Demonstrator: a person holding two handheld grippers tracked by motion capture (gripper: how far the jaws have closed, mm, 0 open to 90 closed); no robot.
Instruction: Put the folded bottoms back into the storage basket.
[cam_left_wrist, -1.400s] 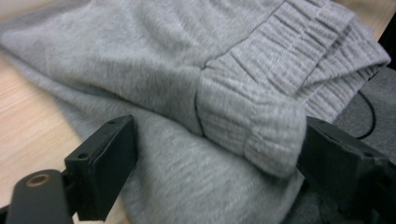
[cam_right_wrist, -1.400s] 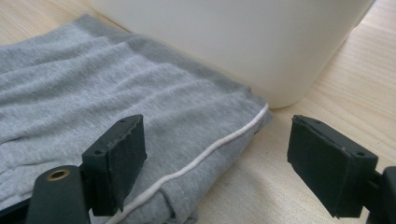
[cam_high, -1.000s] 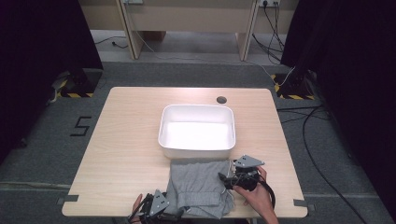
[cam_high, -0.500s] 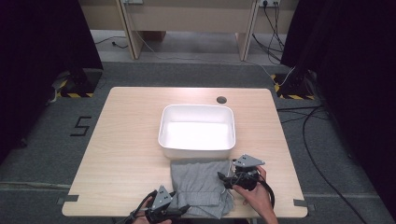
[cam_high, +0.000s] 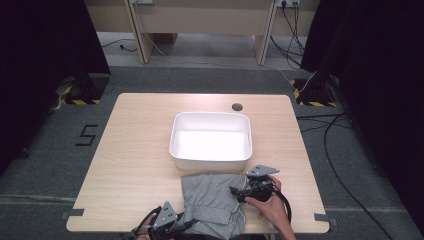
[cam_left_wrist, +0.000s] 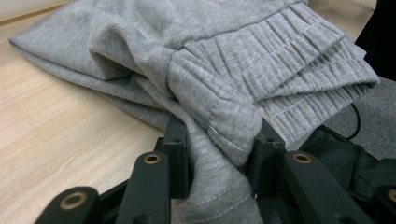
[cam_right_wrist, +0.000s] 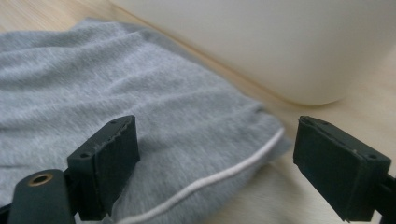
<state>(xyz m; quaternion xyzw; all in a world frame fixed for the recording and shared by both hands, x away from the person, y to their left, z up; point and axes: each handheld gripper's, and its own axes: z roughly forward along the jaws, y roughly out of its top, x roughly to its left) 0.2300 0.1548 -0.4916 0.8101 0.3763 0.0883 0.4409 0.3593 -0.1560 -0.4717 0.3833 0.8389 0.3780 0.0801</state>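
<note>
A person's left gripper, at the near edge of a wooden table, clamps a bunched fold of a grey garment. Its jaws have just been closing, and in the left gripper view the ribbed waistband of the cloth is pinched tight between the two black pads, the fabric bulging up above them. The garment lies crumpled on the near half of the table, a little right of centre, with its near edge at the table's rim and its far edge just beside a white tub.

To the right, a hand holds the right gripper low over the garment's right edge. Its jaws have just been opening and stand wide apart; in the right gripper view one pad hangs over the grey cloth while the other sits out over bare wood, and a white drawstring runs along the hem between them. Neither pad presses on the fabric.

Beyond the garment, the white tub sits at the middle of the table, its near wall close behind the cloth. Farther still, a small dark round hole marks the tabletop near its far edge. Cables trail across the grey floor to the right of the table.
</note>
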